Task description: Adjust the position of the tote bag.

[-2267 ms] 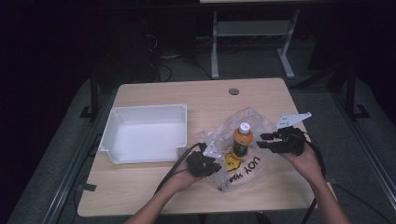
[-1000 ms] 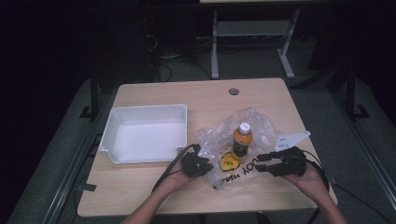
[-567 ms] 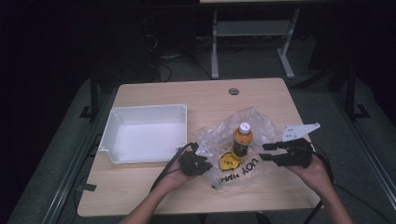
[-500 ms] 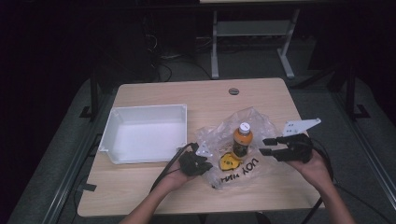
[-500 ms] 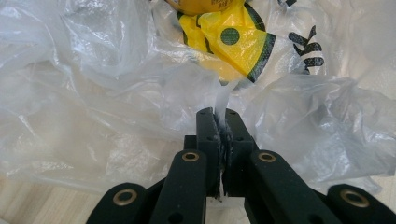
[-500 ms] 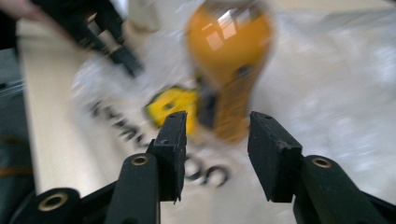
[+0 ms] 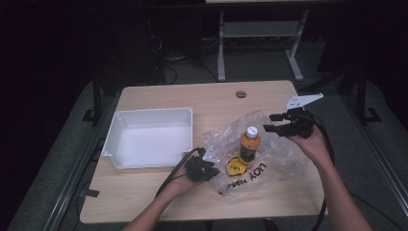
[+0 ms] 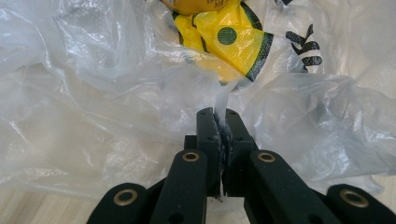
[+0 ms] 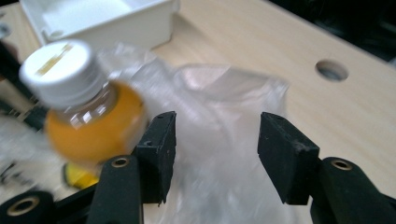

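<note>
A crumpled clear plastic bag (image 7: 269, 149) lies on the wooden table. An orange drink bottle (image 7: 249, 143) with a white cap stands upright in it, and a yellow packet (image 7: 236, 167) lies beside the bottle. My left gripper (image 7: 206, 167) is shut on a fold of the bag (image 8: 140, 84), with film pinched between its pads and the yellow packet (image 8: 229, 37) just beyond. My right gripper (image 7: 270, 123) hovers right of the bottle. Its jaws have just been opening and nothing is pressed between them. In the right gripper view (image 9: 215, 126), the bottle (image 9: 88, 126) is left of the jaws, with bag film (image 9: 219, 93) behind the gap.
An empty white tray (image 7: 120, 130) sits at the table's left, and its corner (image 9: 140, 23) appears in the right gripper view. A round cable hole (image 7: 240, 94) is near the far edge. Cables trail from both grippers toward the person. The floor beyond is dark, with a desk frame.
The right gripper has risen and moved from the bag's near right side toward the far side, beside the bottle, and its jaws stand wider. The left gripper has kept still, pinching the bag.
</note>
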Motion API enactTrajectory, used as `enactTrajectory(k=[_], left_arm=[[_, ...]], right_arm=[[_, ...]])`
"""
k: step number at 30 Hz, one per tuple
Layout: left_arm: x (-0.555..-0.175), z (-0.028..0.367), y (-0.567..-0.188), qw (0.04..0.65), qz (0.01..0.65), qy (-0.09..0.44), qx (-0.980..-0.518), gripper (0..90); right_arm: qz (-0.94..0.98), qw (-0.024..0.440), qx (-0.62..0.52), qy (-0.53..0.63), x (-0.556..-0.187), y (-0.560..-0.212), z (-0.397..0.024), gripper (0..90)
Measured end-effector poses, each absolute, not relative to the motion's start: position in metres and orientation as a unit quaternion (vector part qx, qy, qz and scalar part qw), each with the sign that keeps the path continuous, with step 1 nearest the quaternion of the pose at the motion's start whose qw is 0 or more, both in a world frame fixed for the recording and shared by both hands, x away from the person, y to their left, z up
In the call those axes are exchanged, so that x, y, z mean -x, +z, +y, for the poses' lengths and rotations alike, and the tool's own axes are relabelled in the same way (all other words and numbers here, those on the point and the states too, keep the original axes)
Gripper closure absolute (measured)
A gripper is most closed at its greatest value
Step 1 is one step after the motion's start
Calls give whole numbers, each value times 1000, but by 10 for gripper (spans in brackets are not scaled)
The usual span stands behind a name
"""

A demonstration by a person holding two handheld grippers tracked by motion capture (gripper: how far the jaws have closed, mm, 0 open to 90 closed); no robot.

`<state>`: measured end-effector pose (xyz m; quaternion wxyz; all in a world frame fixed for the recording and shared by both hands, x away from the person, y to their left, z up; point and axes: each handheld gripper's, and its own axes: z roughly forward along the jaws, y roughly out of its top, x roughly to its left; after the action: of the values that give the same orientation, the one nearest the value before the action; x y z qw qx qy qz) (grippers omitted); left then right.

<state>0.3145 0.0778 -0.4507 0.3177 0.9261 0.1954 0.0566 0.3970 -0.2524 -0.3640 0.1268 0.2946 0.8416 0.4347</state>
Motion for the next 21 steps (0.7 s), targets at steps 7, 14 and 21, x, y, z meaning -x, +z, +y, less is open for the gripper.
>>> enactTrajectory(k=[7,14,21], left_arm=[[-315,78,-451,318,194,57,-926,876],[-315,78,-451,316,190,57,-928,876],[-315,78,-452,315,190,56,-928,879]], right_arm=[[845,102,-302,429,-417,-369,-243,340],[850,88,-319,410,-435,-387,-236,388],[868,58,-311,384,-439,-401,-225,817]])
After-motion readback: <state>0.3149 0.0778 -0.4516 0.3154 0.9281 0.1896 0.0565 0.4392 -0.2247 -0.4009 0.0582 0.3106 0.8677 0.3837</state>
